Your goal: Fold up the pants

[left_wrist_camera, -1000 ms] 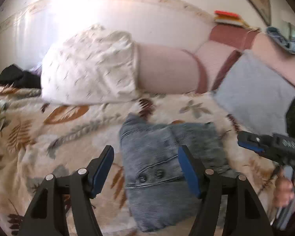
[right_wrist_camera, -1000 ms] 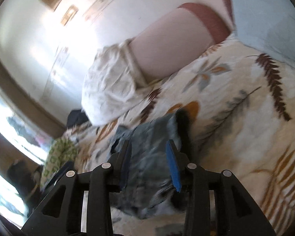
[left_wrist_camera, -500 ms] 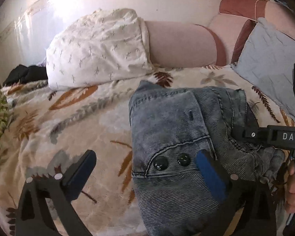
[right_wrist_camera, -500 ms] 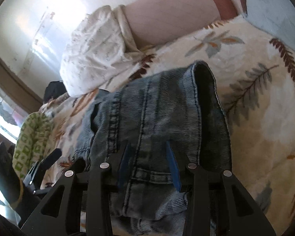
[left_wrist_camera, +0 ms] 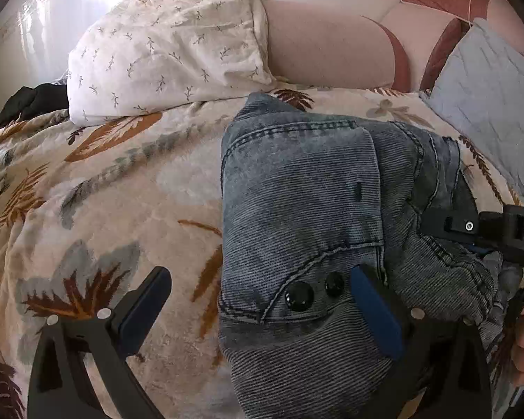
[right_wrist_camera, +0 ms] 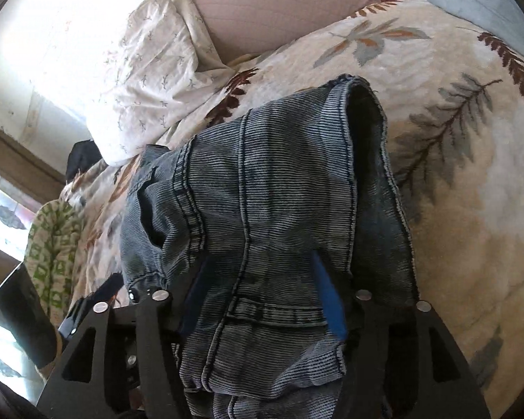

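Note:
Folded blue-grey denim pants (left_wrist_camera: 304,216) lie on a leaf-print blanket (left_wrist_camera: 122,192), two black buttons facing me. My left gripper (left_wrist_camera: 258,296) is open wide, its right finger (left_wrist_camera: 373,314) lying on the denim, its left finger over the blanket. My right gripper (right_wrist_camera: 258,293) has the waistband edge of the pants (right_wrist_camera: 262,192) bunched between its blue pads, jaws closed on the fabric. The right gripper also shows in the left wrist view (left_wrist_camera: 478,227) at the pants' right edge.
A white patterned pillow (left_wrist_camera: 171,49) and a pink bolster (left_wrist_camera: 328,49) lie behind the pants. A grey-blue pillow (left_wrist_camera: 489,80) is at the right. Dark clothing (left_wrist_camera: 31,97) and a green patterned cloth (right_wrist_camera: 52,244) sit at the left.
Both grippers have come down close to the pants. The left gripper opened wider and its right finger now rests on the denim. The right gripper now holds the waistband edge.

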`<state>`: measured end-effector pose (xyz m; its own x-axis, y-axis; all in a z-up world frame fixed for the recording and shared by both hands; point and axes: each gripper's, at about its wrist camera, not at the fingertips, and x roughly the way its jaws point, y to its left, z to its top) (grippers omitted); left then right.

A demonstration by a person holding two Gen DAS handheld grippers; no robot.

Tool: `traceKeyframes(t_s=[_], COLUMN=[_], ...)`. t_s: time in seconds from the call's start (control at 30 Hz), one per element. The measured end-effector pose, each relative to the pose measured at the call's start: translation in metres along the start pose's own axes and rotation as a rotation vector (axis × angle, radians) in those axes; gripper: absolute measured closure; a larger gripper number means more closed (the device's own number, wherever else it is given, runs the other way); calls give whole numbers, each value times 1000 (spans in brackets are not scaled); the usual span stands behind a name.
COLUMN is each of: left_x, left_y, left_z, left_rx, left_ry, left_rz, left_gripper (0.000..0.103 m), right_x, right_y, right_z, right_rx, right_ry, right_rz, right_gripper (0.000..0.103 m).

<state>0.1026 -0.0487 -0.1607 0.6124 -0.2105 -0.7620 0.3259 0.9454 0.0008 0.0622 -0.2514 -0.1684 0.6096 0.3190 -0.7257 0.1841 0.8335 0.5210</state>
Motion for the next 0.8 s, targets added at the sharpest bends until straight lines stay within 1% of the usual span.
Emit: traceKeyframes(t_s=[0.13,0.4,0.53,0.63,0.73,0.8], left_x=[5,0,-9,-20,-32,-40], left_y=[-1,-3,1,1,0,2], left_z=[1,2,3,6,10,13], left_rx=[2,2,-24,-15,7,5], left_ry=[14,0,5,-6,-40,-69], left_rz=[4,19,25,46,86,107], left_gripper=[0,0,0,0,0,0], right_x=[3,6,-2,-14,-27,-37], right_y=[0,-2,-6,-7,-2,4], right_z=[2,3,5,7,9,12], right_rx=[1,1,33,61,37,2], right_ry=[4,-8,3,19,-17,-62], right_rz=[0,18,56,85,96,100], right_gripper=[46,45,43,41,40,40])
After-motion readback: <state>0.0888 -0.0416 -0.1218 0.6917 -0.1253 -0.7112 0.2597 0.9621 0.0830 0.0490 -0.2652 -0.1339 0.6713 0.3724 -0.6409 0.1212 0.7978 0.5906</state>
